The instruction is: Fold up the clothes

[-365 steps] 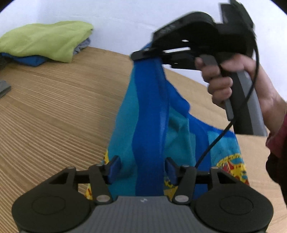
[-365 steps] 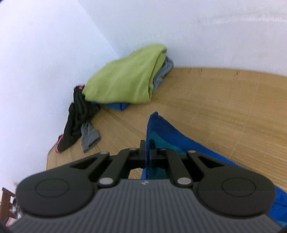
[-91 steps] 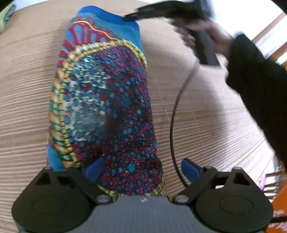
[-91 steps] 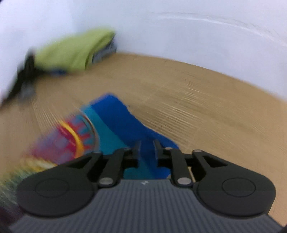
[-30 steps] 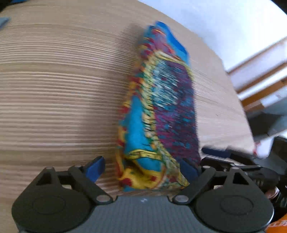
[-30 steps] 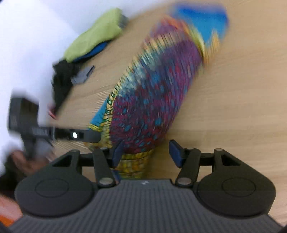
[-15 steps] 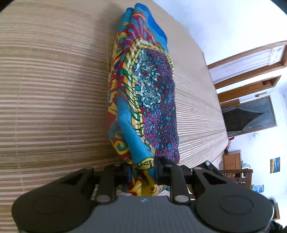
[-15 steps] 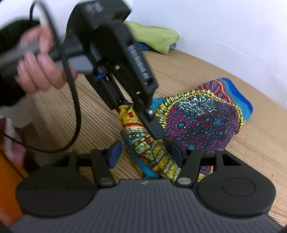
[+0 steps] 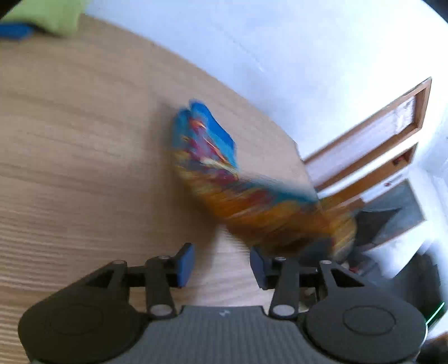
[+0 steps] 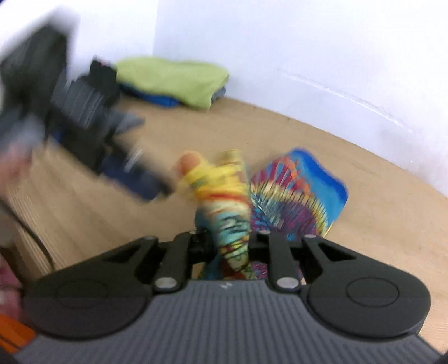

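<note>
Wooden table [image 9: 70, 173] beneath. Patterned blue garment [image 10: 282, 193], motion-blurred, ahead and right of left gripper [image 9: 221, 264], near end raised. Left gripper: pads apart, empty. Right gripper [image 10: 231, 246]: clamped on garment's near end.

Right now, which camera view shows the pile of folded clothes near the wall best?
The right wrist view. There the pile of folded clothes shows almost whole, a green garment lying on blue ones, though blurred. In the left wrist view only a cut-off corner of it appears at the top left edge.
</note>
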`<state>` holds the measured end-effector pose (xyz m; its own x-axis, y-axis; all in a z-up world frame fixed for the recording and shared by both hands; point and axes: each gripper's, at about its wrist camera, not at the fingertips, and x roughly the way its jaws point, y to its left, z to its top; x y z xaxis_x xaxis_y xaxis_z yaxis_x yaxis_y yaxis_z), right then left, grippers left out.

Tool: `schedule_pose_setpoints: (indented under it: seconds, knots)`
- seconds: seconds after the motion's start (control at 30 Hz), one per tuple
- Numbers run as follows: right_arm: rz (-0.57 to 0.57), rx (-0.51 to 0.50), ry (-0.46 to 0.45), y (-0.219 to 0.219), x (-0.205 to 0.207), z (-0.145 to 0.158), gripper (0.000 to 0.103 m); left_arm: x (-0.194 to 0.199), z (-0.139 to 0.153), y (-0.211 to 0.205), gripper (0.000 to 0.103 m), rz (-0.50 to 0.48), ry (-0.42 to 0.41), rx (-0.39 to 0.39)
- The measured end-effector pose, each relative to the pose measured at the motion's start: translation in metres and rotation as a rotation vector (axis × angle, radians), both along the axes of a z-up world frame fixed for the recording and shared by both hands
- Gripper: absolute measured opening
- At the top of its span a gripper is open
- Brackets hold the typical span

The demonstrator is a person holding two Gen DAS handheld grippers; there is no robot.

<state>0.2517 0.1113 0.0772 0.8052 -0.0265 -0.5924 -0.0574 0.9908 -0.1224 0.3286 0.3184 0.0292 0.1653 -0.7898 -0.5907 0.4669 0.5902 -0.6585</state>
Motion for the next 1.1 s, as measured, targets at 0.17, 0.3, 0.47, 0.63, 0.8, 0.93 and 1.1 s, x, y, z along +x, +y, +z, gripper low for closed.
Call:
schedule_pose_setpoints:
  seconds: [0.17,0.3,0.47,0.63,0.8,0.93,1.1]
  knots:
    - [0.002,0.148,0.095,-0.056,0.048,0.107,0.02,-0.002,-0.025,-0.013,0.043,0.083,0.0,0.006]
    - [0.041,0.19,0.115,-0.045,0.073,0.178,0.02,-0.006,-0.014,-0.036,0.044,0.123,-0.072,-0.03]
    - [0.153,0.296,0.065,-0.01,0.079,0.251,0.02,-0.013,0.03,0.008,0.044,0.249,-0.164,-0.046]
    - [0.178,0.444,-0.019,-0.015,0.05,0.283,0.019,-0.023,0.077,0.053,0.046,0.334,-0.265,-0.002]
    - [0.058,0.654,-0.017,-0.09,0.02,0.236,0.019,-0.012,0.087,0.044,0.051,0.254,-0.224,0.172]
    - [-0.159,0.813,0.07,-0.189,0.004,0.114,0.02,0.008,0.027,-0.022,0.05,0.184,-0.159,0.292]
    - [-0.423,0.541,0.186,-0.294,-0.005,-0.051,0.023,0.04,-0.043,-0.129,0.043,0.154,-0.048,0.386]
